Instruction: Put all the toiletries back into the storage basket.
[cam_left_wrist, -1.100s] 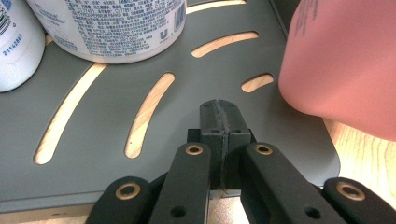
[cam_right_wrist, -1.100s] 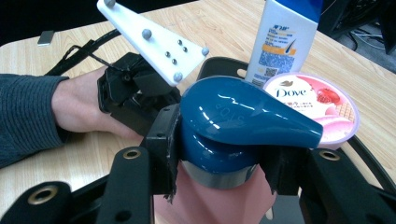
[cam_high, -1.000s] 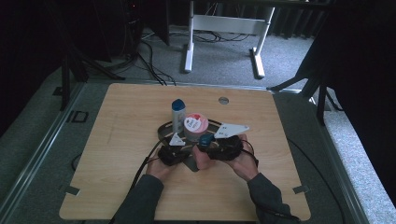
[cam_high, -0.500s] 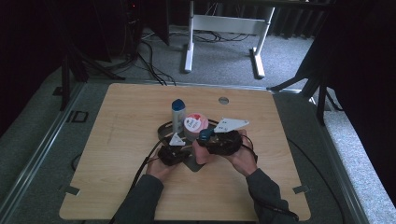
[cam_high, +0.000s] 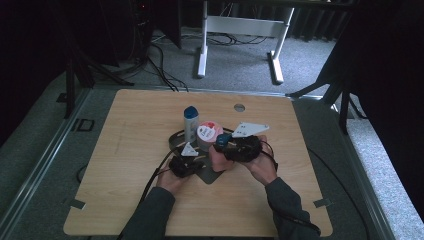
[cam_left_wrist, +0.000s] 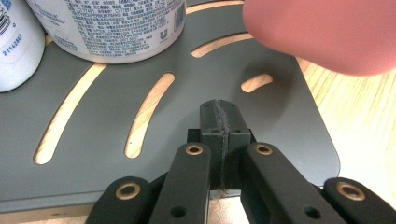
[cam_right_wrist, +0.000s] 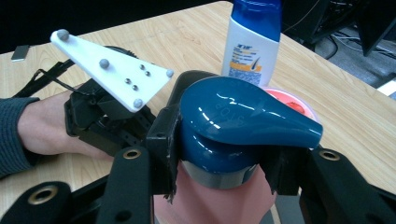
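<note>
A pink pump bottle (cam_right_wrist: 219, 203) with a blue pump cap (cam_right_wrist: 233, 126) stands at the edge of a grey slotted plate (cam_left_wrist: 93, 121). My right gripper (cam_right_wrist: 219, 140) is shut on the cap's collar, one jaw on each side; the high view shows it as right gripper (cam_high: 223, 142). My left gripper (cam_left_wrist: 222, 123) is shut with nothing between its pads and rests low over the plate's near edge. The pink bottle (cam_left_wrist: 327, 32) looms just beyond it to the right. In the high view the left gripper (cam_high: 185, 161) sits beside the right one.
On the plate's far side stand a white bottle with a blue cap (cam_high: 190, 122) and a white jar with a pink-and-white lid (cam_high: 206, 132). The wooden table (cam_high: 125, 130) has a small hole (cam_high: 239, 107) near its far edge. Cables trail from both grippers.
My right gripper, still holding the blue cap, has shifted slightly away from the person and to the right. The left gripper has stayed on the plate.
</note>
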